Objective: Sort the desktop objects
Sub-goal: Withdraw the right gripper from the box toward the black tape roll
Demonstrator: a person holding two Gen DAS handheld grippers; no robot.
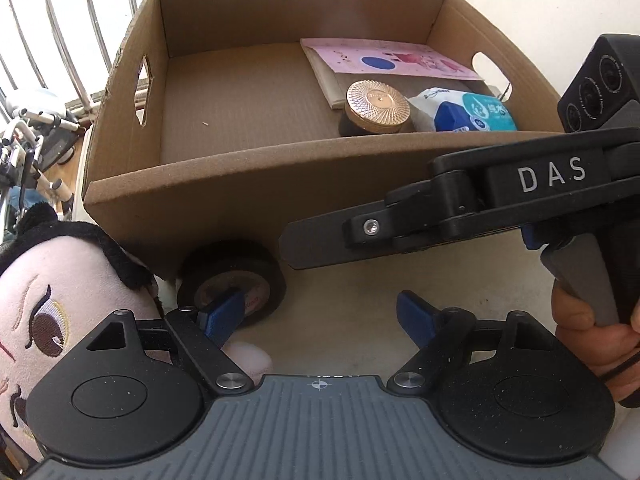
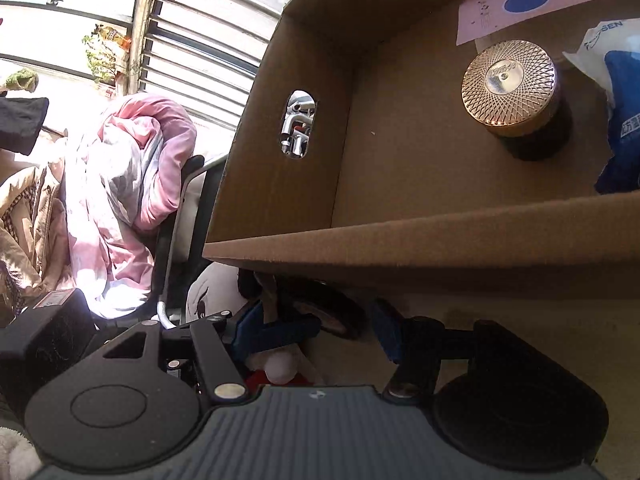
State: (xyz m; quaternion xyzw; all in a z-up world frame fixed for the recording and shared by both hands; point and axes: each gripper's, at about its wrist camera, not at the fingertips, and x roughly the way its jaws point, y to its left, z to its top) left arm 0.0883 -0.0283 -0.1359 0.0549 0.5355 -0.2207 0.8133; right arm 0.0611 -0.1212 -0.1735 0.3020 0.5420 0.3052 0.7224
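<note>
Left wrist view: the left gripper hangs low over the pale surface, its jaws standing wide with nothing between them. Its blue left finger pad sits in front of a black roll of tape, which lies on edge at 10 o'clock from the jaws, tight against the near wall of the cardboard box. At 8 o'clock a plush doll with a pink face and black hair fills the corner.

Inside the box, toward 1 o'clock, lie a pink card, a jar with a gold patterned lid and a white and blue wipes pack; the jar and the pack sit just beside each other. The right gripper comes in from 3 o'clock, held by a hand, its black finger across the front of the box.

Right wrist view: the right gripper's jaws stand partly apart, empty, and the tape roll shows between and beyond them under the box edge. The jar lid lies at 1 o'clock inside the box. A pink cloth heap lies at 10 o'clock.
</note>
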